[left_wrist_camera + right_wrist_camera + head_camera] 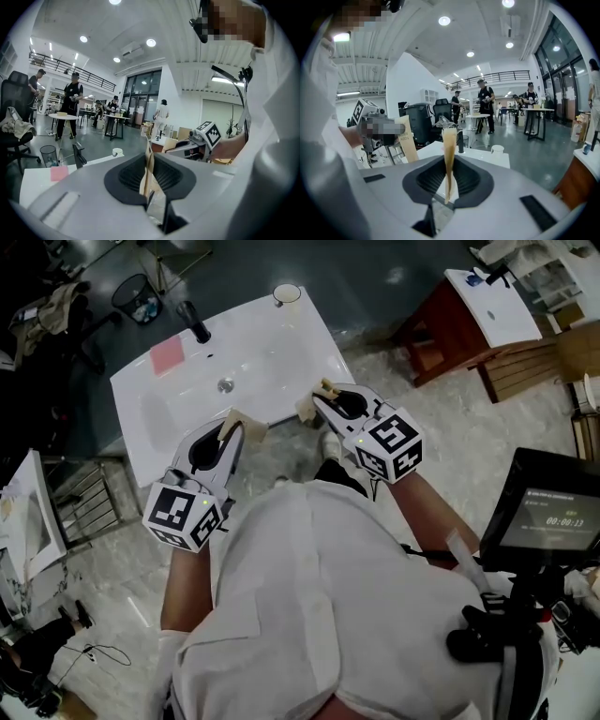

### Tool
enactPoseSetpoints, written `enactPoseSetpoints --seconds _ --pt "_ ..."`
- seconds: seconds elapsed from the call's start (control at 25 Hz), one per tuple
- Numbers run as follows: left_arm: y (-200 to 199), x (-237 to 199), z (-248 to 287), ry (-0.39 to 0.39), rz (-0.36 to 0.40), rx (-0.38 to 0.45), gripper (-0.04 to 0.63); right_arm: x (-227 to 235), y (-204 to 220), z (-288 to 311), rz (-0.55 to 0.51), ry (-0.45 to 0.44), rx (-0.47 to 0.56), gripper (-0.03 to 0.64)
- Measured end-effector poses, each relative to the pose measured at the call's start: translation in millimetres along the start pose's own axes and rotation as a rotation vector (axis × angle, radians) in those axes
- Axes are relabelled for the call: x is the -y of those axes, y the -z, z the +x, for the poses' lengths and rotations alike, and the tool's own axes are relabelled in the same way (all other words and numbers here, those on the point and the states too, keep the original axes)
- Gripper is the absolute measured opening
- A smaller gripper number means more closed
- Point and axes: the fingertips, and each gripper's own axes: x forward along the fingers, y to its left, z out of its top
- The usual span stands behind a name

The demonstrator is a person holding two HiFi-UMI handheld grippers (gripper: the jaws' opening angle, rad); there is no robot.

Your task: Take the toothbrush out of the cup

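A small white cup [287,293] stands at the far corner of the white basin top [272,348]; it also shows as the cup [117,152] and the cup [497,150] in the two gripper views. No toothbrush shows in any view. My left gripper [246,425] hovers at the basin top's near edge with its tan pads together, as the left gripper [149,157] view confirms. My right gripper [317,395] hangs beside it at the same edge, pads pressed flat together and holding nothing, as the right gripper [449,136] view shows. Both are well short of the cup.
On the basin top are a black faucet [195,322], a pink pad [168,355] and the drain [225,384]. A mesh waste bin [139,298] stands behind. A red-brown cabinet [455,329] is at the right, a screen [548,512] nearer. People stand by tables far off.
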Motion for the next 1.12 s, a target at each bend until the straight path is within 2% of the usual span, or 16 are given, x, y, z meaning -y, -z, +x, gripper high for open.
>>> enactPoseSetpoints --seconds 0.68,1.12 --pt "8 2 0 0.000 -0.018 -0.012 0.049 2 4 -5 -0.005 0.020 -0.012 0.043" --pt "3 -10 14 -0.022 -0.045 0.011 0.049 27 4 -3 -0.012 0.044 -0.019 0.035"
